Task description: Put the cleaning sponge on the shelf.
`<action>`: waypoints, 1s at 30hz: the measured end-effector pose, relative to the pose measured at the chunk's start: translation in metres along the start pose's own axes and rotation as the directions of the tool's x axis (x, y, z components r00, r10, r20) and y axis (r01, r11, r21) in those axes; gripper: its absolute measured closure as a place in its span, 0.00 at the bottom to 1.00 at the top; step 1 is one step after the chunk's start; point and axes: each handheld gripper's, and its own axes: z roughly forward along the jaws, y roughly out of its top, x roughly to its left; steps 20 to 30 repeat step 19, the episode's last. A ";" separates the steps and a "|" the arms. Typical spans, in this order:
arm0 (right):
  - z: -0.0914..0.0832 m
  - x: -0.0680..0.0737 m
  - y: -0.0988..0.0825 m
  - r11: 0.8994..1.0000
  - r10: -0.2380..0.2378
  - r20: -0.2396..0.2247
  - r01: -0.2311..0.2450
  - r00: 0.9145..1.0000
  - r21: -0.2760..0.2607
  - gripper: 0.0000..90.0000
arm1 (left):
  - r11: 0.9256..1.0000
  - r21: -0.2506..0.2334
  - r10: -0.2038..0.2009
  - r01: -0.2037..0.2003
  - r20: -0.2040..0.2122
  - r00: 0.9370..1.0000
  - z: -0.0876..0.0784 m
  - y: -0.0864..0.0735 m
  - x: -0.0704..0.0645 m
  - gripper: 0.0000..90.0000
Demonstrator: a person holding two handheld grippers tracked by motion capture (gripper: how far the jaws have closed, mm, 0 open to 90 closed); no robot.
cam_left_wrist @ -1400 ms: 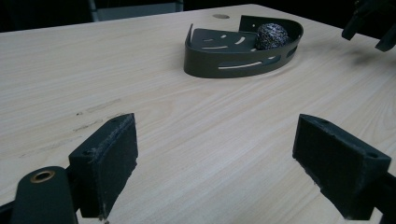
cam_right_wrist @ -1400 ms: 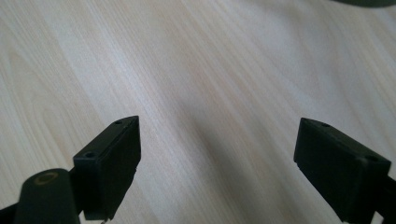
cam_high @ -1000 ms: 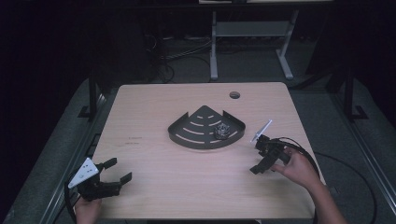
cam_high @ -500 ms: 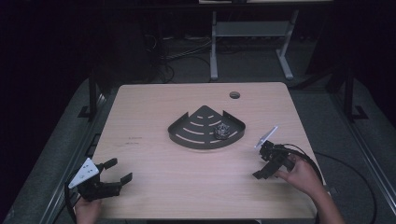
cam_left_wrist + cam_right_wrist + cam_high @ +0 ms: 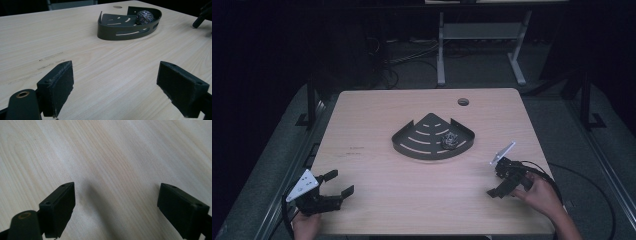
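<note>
My left gripper (image 5: 334, 184) sits at the near left corner of the table (image 5: 377, 210), jaws spread wide and empty; in the left gripper view the two pads (image 5: 58, 86) stand well apart over bare wood. My right gripper (image 5: 502, 182) is at the near right edge, tipped down toward the tabletop, and the right gripper view shows its jaws just as wide with nothing between them, only grain and a soft shadow. Neither one touches anything. Farther out, near the middle of the table, lies the dark quarter-round tray (image 5: 412, 145) with slots in its floor and a low wall along the curved side. The small dark ball (image 5: 449, 141) rests inside it, up against the wall at the right end; from the left gripper view I see the ball (image 5: 144, 17) tucked into the tray (image 5: 117, 32) at its far corner. Beyond that there is just a cable hole (image 5: 463, 101) in the wood near the far edge. I judge the work as good as done: the ball is in the tray, both grippers are free and well apart from it, and I see nothing else loose on the table to move. What is left, if anything, is to park the grippers.
</note>
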 end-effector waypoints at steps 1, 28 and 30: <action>0.000 0.000 -0.002 1.000 0.001 -0.001 -0.001 1.000 -0.004 0.16 | 1.000 0.001 0.001 -0.001 0.000 1.000 0.000 0.000 0.000 0.15; -0.009 0.014 -0.016 0.999 0.006 0.025 -0.005 1.000 -0.048 0.16 | 1.000 0.001 0.006 -0.006 -0.001 1.000 0.000 0.001 0.000 0.15; -0.009 0.014 -0.016 0.999 0.006 0.025 -0.005 1.000 -0.048 0.16 | 1.000 0.001 0.006 -0.006 -0.001 1.000 0.000 0.001 0.000 0.15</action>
